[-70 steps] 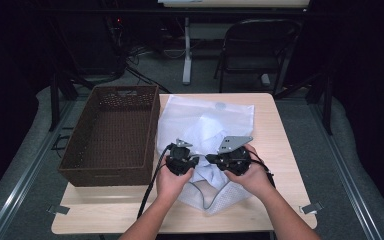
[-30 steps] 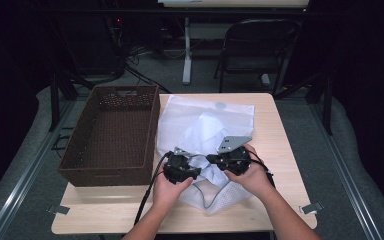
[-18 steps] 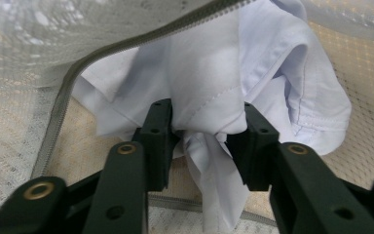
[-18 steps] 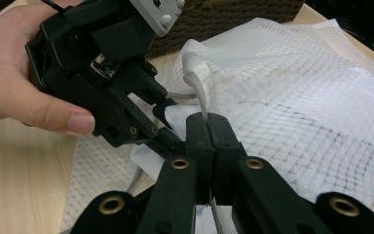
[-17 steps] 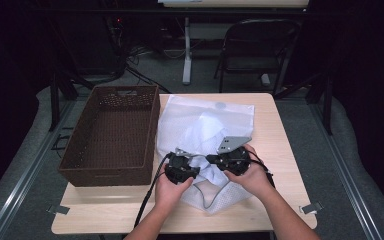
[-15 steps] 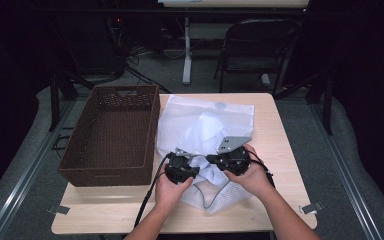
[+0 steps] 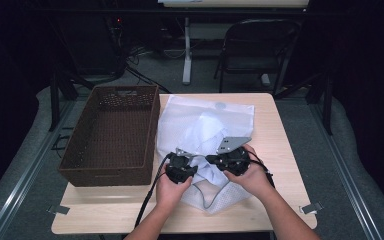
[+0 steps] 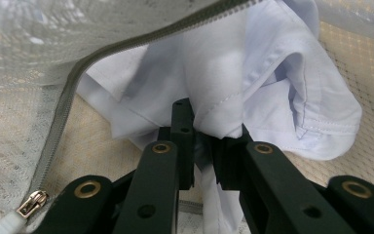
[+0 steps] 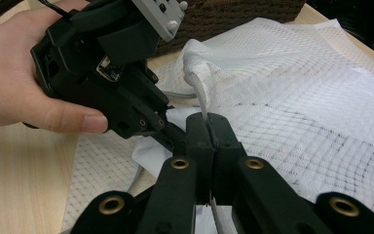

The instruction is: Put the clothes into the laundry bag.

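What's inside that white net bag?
Inside the net bag, past its open zipper, lies a crumpled pale blue shirt. The left tongs pinch a fold of it. The net hides the rest of the shirt.

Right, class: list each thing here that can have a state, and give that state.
White mesh zip bag: unzipped, lying flat on the table.
Pale blue shirt: bunched, partly inside the bag.
Brown woven basket: empty.
Left gripper: just closed, pinching the shirt.
Right gripper: shut on the bag's edge.
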The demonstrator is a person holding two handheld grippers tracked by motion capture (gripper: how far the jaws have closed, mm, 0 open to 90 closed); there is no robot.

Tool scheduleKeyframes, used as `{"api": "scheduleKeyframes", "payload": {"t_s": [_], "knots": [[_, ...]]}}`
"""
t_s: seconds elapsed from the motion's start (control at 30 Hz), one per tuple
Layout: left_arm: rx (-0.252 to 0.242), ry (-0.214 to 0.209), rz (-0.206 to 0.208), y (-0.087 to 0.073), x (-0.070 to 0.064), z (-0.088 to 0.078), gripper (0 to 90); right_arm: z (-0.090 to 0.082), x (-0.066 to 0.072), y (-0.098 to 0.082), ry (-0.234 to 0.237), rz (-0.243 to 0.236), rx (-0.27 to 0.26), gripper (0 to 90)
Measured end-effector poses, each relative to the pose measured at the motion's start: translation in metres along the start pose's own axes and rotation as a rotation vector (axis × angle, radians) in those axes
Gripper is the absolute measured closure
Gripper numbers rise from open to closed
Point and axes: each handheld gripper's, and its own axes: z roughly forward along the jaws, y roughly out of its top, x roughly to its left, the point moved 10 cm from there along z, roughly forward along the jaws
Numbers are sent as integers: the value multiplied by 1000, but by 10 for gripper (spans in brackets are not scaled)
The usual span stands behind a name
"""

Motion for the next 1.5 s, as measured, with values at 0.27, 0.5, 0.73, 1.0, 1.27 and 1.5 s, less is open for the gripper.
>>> {"api": "scheduleKeyframes", "payload": {"t_s": [0.27,0.5,0.73,1.0,1.27,1.5], "knots": [[-12,3,-2,2,-1,-1,831,0,1,0,0,0,-1,891],[-17,2,-1,6,-2,-2,833,0,1,0,1,-2,0,891],[-34,0,-5,13,-4,-3,834,0,1,1,2,-3,0,891],[-46,-1,-11,21,-5,-4,835,-1,2,1,2,-9,-1,891],[-49,0,-14,25,-4,-4,836,-1,2,2,1,-7,-2,891],[-52,-3,-15,29,-5,-4,837,-1,3,2,2,-8,-5,891]]}}
